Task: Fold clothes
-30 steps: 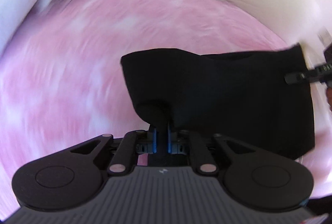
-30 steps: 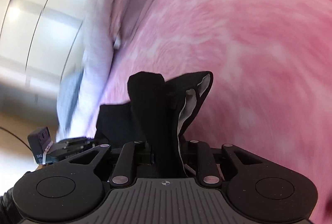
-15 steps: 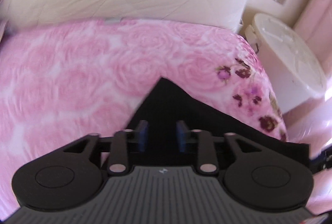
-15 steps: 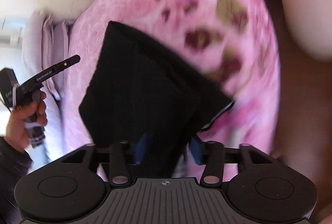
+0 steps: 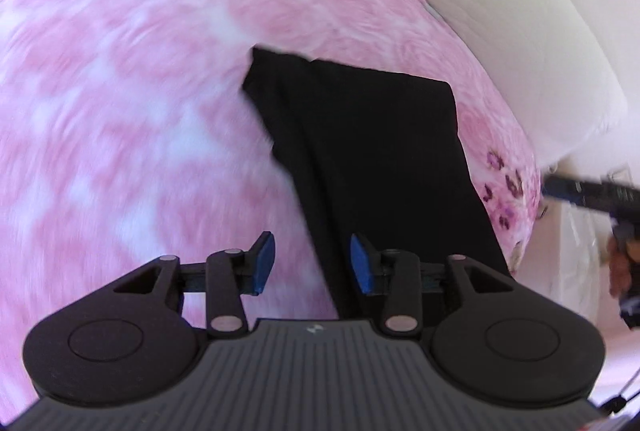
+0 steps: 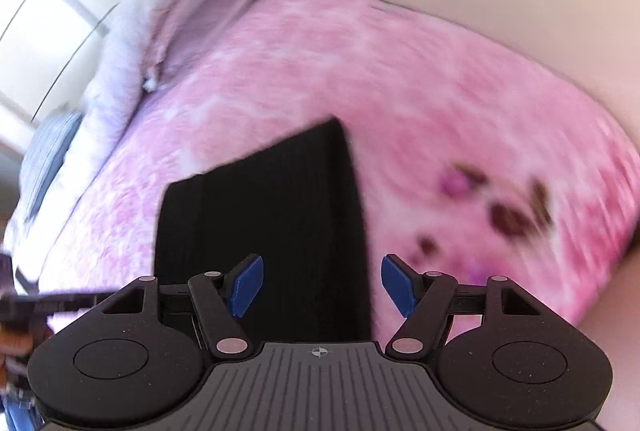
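With my left gripper and right gripper both opening, pinching nothing, the folded black garment lies on the pink bedspread; a low blue pad could snag and undo its fold.

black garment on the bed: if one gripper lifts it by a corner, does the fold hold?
Probably not. The black garment looks like thin, soft cloth, so it would likely droop and unfold. It seems light. On the pink bedspread, a push would probably bunch it rather than slide it.
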A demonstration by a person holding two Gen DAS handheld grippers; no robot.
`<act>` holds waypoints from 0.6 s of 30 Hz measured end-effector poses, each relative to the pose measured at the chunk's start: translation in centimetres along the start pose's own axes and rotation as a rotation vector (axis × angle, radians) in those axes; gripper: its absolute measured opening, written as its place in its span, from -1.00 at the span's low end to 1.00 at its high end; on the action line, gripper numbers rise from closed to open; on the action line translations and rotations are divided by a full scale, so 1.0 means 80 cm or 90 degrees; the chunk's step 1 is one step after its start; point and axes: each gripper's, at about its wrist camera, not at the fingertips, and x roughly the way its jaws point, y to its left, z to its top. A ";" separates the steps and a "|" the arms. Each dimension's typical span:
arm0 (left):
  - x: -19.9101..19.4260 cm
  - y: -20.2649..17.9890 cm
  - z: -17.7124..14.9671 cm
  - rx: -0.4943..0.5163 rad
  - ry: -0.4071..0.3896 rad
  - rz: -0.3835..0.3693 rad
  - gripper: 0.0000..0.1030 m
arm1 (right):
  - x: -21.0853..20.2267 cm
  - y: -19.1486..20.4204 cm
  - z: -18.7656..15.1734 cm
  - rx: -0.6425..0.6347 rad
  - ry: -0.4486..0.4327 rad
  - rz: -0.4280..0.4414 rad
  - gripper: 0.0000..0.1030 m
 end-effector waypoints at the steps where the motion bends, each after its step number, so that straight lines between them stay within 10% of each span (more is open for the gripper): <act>1: -0.008 0.003 -0.016 -0.020 -0.008 0.000 -0.20 | 0.002 0.011 0.005 -0.018 0.000 0.006 0.35; 9: -0.036 0.016 -0.151 -0.180 -0.021 -0.025 -0.11 | 0.007 0.087 0.028 -0.210 0.027 0.020 0.35; 18: 0.004 -0.045 -0.223 -0.504 -0.104 -0.159 0.79 | 0.080 0.103 0.107 -0.400 0.087 0.081 0.35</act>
